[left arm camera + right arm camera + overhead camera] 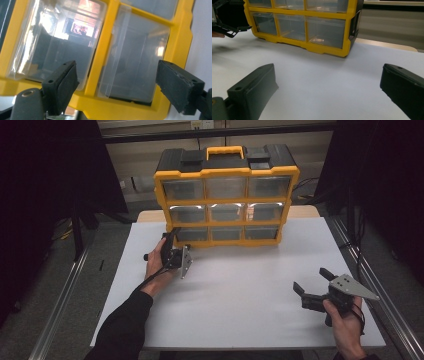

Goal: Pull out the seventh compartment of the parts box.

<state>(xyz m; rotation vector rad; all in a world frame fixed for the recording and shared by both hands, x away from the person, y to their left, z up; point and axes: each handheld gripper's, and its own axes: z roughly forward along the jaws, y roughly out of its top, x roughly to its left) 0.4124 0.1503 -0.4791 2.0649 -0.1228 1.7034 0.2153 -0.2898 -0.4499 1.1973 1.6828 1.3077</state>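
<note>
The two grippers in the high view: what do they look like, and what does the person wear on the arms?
Both are black handheld tools. The left gripper and the right gripper each carry a grey three-cornered plate with small holes, and a thin black cable trails from each. The jaws are thick, dark, blocky pads with small round holes near the base. The left forearm wears a black long sleeve.

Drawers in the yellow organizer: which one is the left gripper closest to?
The bottom-left drawer of the organizer. The left gripper sits right at that corner, jaws open in front of it; the other eight drawers lie higher or further right.
</note>
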